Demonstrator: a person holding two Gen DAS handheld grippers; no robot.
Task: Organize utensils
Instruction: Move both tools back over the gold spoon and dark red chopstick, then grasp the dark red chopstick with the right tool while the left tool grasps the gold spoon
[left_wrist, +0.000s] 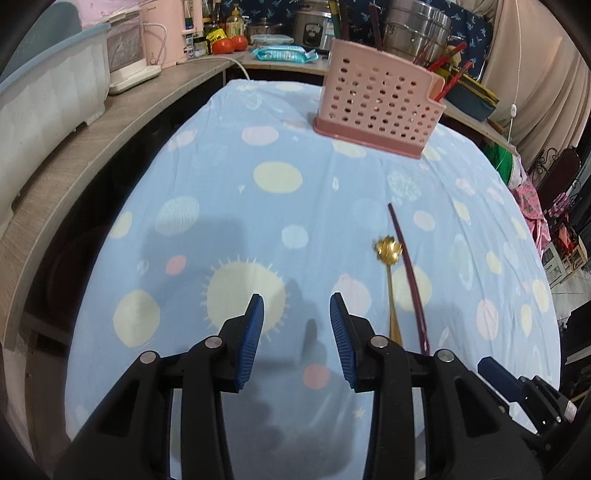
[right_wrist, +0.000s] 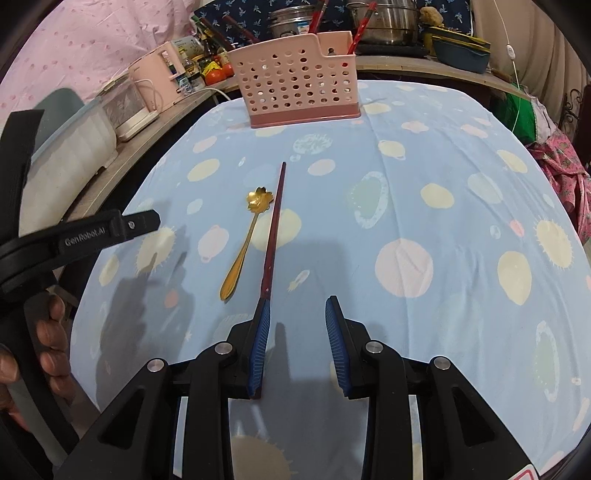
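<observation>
A gold spoon (right_wrist: 246, 236) with a flower-shaped bowl and a dark red chopstick (right_wrist: 274, 225) lie side by side on the blue patterned tablecloth (right_wrist: 424, 192). A pink perforated utensil holder (right_wrist: 299, 86) stands at the far end with red chopsticks in it. My right gripper (right_wrist: 297, 314) is open above the cloth, its left finger over the chopstick's near end. My left gripper (left_wrist: 296, 314) is open and empty, left of the spoon (left_wrist: 388, 266) and the chopstick (left_wrist: 408, 273). The holder (left_wrist: 376, 107) stands far ahead of it.
A wooden counter (left_wrist: 122, 122) along the left holds a pale tub (left_wrist: 48, 99), a pink kettle (right_wrist: 159, 79), bottles and tomatoes (left_wrist: 231, 44). Steel pots (right_wrist: 384, 18) and a rice cooker (left_wrist: 314, 26) stand behind the holder. Pink cloth (right_wrist: 565, 166) hangs at the right.
</observation>
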